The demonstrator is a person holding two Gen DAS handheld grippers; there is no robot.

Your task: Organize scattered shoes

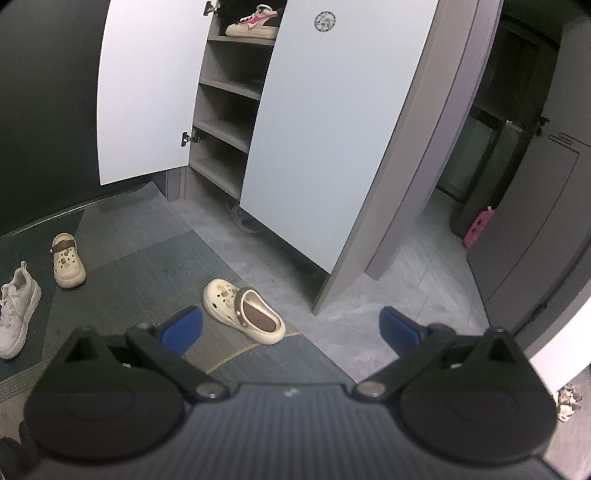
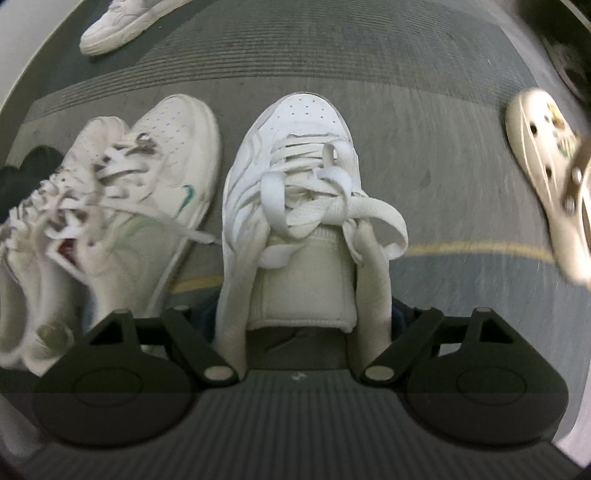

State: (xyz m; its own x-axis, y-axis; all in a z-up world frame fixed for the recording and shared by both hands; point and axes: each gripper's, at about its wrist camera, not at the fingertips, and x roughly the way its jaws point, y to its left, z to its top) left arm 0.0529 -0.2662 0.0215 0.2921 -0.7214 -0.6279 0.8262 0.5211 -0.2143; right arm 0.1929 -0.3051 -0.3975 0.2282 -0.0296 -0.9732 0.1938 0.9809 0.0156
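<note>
In the right wrist view, my right gripper [image 2: 303,314] is shut on the heel end of a white laced sneaker [image 2: 295,158], toe pointing away; the mat behind it is blurred. The sneaker hides most of both fingers. A white sneaker with a green logo [image 2: 155,177] lies to its left, another white sneaker [image 2: 118,22] at the top, a cream clog [image 2: 543,177] at the right. In the left wrist view, my left gripper [image 1: 290,328] is open and holds nothing, just behind a cream clog [image 1: 243,312]. A second clog [image 1: 67,266] and a white sneaker [image 1: 16,310] lie at the left.
An open shoe cabinet [image 1: 229,110] with grey shelves stands ahead, its white doors [image 1: 325,140] swung out. A pink and white sneaker [image 1: 255,22] rests on a top shelf. A dark slipper [image 1: 242,219] pokes out under the cabinet. The shoes lie on a grey mat [image 1: 147,251].
</note>
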